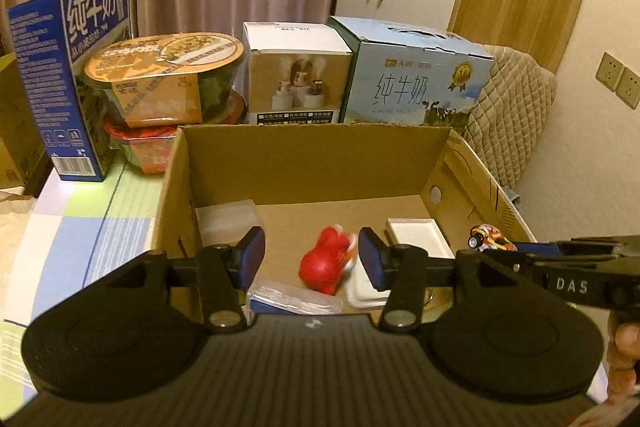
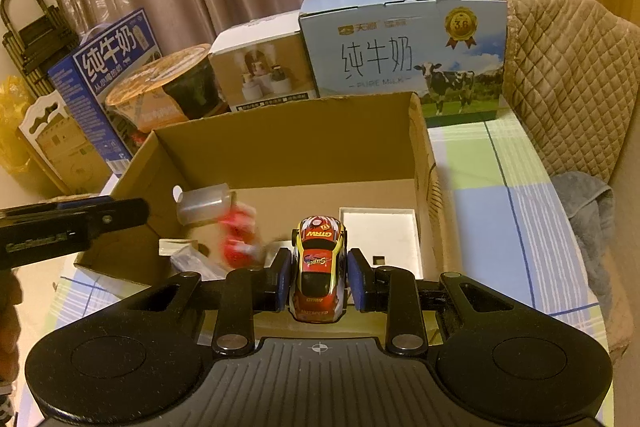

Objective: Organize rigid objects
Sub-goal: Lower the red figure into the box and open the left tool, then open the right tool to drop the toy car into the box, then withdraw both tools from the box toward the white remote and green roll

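Two tools hang over the cardboard box (image 2: 280,147): the right tool (image 2: 319,281) pinches a toy car (image 2: 319,267), the left tool (image 1: 312,259) is spread above a red toy (image 1: 326,263). If released carelessly, the car may roll onto the white tray (image 2: 380,231).

"PURE MILK" on pale-blue milk carton (image 2: 404,55)

Warm yellowish indoor light, kinda dim. Heavy fisheye bending plus dark corners in both views. The red toy (image 1: 326,261) is motion-smeared; everything else is soft, slightly grainy.
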`<state>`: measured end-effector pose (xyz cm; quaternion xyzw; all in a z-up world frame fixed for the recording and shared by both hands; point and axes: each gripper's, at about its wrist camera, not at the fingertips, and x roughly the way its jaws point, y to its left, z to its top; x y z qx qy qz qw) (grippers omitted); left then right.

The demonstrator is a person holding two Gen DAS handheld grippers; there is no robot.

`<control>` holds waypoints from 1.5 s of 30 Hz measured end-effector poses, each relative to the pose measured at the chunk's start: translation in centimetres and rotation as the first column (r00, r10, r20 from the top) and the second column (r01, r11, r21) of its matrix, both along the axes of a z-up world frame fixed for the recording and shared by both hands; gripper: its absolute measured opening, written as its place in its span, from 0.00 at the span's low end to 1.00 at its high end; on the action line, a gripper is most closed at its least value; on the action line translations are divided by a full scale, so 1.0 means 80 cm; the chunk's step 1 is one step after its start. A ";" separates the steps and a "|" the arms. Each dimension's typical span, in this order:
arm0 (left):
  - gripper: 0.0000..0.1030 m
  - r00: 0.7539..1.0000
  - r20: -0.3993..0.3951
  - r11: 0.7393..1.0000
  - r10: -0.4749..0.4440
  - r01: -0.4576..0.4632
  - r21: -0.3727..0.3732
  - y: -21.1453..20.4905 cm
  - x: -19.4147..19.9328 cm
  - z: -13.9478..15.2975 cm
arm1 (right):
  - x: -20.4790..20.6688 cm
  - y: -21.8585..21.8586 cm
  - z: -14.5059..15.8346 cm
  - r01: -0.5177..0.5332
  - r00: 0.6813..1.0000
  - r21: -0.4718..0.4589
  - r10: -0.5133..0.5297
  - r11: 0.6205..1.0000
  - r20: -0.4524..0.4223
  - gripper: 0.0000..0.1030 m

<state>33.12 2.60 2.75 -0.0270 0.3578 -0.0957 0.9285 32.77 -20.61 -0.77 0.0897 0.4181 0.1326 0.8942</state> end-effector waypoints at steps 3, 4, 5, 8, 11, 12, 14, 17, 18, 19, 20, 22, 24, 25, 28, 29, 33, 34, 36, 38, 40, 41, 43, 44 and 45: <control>0.47 1.000 0.004 1.000 0.001 -0.001 0.006 0.004 -0.009 0.003 | -0.001 -0.002 0.001 0.003 1.000 -0.001 -0.003 1.000 -0.001 0.26; 0.47 1.000 0.004 1.000 0.001 -0.001 0.006 0.005 -0.011 0.003 | -0.001 -0.002 0.001 0.003 1.000 -0.001 -0.003 1.000 0.000 0.26; 0.47 1.000 0.004 1.000 0.004 -0.004 0.005 0.005 -0.013 0.002 | -0.001 -0.002 0.001 0.003 1.000 -0.002 -0.003 1.000 0.000 0.26; 0.48 1.000 0.001 1.000 0.003 -0.003 0.006 0.007 -0.017 0.000 | 0.000 -0.004 0.001 0.007 1.000 -0.004 -0.007 1.000 0.000 0.26; 0.50 1.000 0.005 1.000 0.004 -0.004 0.015 0.007 -0.021 -0.002 | 0.001 -0.005 0.001 0.011 1.000 -0.007 -0.011 1.000 -0.001 0.26; 0.50 1.000 0.005 1.000 0.006 -0.006 0.011 0.008 -0.021 -0.003 | 0.001 -0.005 0.001 0.012 1.000 -0.008 -0.012 1.000 0.000 0.26; 0.50 1.000 0.005 1.000 0.009 -0.009 0.010 0.008 -0.022 -0.003 | 0.003 -0.005 0.002 0.014 1.000 -0.006 -0.014 1.000 0.001 0.26; 0.51 1.000 0.007 1.000 0.011 -0.011 0.011 0.009 -0.022 -0.003 | 0.006 -0.006 0.002 0.020 1.000 0.001 -0.020 1.000 0.008 0.26; 0.52 1.000 0.008 1.000 0.014 -0.014 0.008 0.009 -0.021 -0.003 | 0.008 -0.006 0.002 0.023 1.000 0.005 -0.023 1.000 0.013 0.26; 0.53 1.000 0.009 1.000 0.016 -0.016 0.006 0.009 -0.022 -0.002 | 0.010 -0.007 0.003 0.022 0.999 0.014 -0.023 1.000 0.028 0.26; 0.58 1.000 0.012 1.000 0.019 -0.019 0.004 0.008 -0.023 -0.001 | 0.010 -0.007 0.005 0.022 0.999 0.023 -0.023 0.999 0.047 0.26; 0.62 1.000 0.021 1.000 0.021 -0.021 0.004 0.008 -0.025 0.001 | 0.012 -0.010 0.008 0.024 0.997 0.035 -0.026 0.999 0.073 0.34; 0.64 0.999 0.030 1.000 0.021 -0.021 0.006 0.008 -0.031 0.003 | 0.009 -0.017 0.013 0.042 0.994 0.060 -0.047 0.997 0.095 0.53; 0.65 0.999 0.034 1.000 0.022 -0.023 0.004 0.009 -0.034 0.004 | 0.006 -0.020 0.015 0.048 0.993 0.071 -0.055 0.996 0.102 0.56; 0.67 0.999 0.042 1.000 0.031 -0.031 -0.001 0.010 -0.044 0.006 | -0.004 -0.028 0.019 0.067 0.992 0.081 -0.075 0.994 0.100 0.57; 0.67 0.999 0.044 0.999 0.033 -0.033 -0.002 0.010 -0.049 0.007 | -0.009 -0.030 0.020 0.070 0.992 0.085 -0.078 0.994 0.098 0.57; 0.69 0.998 0.048 0.999 0.043 -0.043 -0.005 0.011 -0.070 0.009 | -0.037 -0.038 0.022 0.084 0.992 0.085 -0.091 0.993 0.085 0.57; 0.70 0.998 0.050 0.999 0.048 -0.048 -0.004 0.012 -0.077 0.010 | -0.045 -0.039 0.023 0.084 0.992 0.084 -0.091 0.993 0.082 0.57; 0.71 0.997 0.048 0.998 0.059 -0.059 -0.010 0.014 -0.090 0.012 | -0.064 -0.039 0.023 0.082 0.993 0.078 -0.088 0.994 0.077 0.57; 0.73 0.997 0.047 0.998 0.069 -0.068 -0.015 0.015 -0.105 0.014 | -0.085 -0.040 0.023 0.082 0.994 0.074 -0.087 0.994 0.064 0.57; 0.75 0.996 0.048 0.997 0.076 -0.076 -0.011 0.016 -0.121 0.015 | -0.104 -0.041 0.021 0.094 0.994 0.075 -0.098 0.993 0.045 0.58; 0.76 0.996 0.048 0.997 0.080 -0.080 -0.012 0.016 -0.129 0.015 | -0.113 -0.042 0.020 0.099 0.994 0.078 -0.102 0.992 0.034 0.58; 0.77 0.995 0.044 0.996 0.087 -0.086 -0.013 0.018 -0.148 0.016 | -0.133 -0.044 0.020 0.107 0.994 0.084 -0.109 0.991 0.019 0.59; 0.78 0.995 0.042 0.996 0.094 -0.093 -0.014 0.019 -0.157 0.016 | -0.143 -0.044 0.020 0.110 0.994 0.085 -0.112 0.990 0.014 0.59; 0.79 0.994 0.040 0.995 0.099 -0.098 -0.016 0.020 -0.165 0.017 | -0.154 -0.044 0.020 0.117 0.993 0.088 -0.118 0.989 0.009 0.59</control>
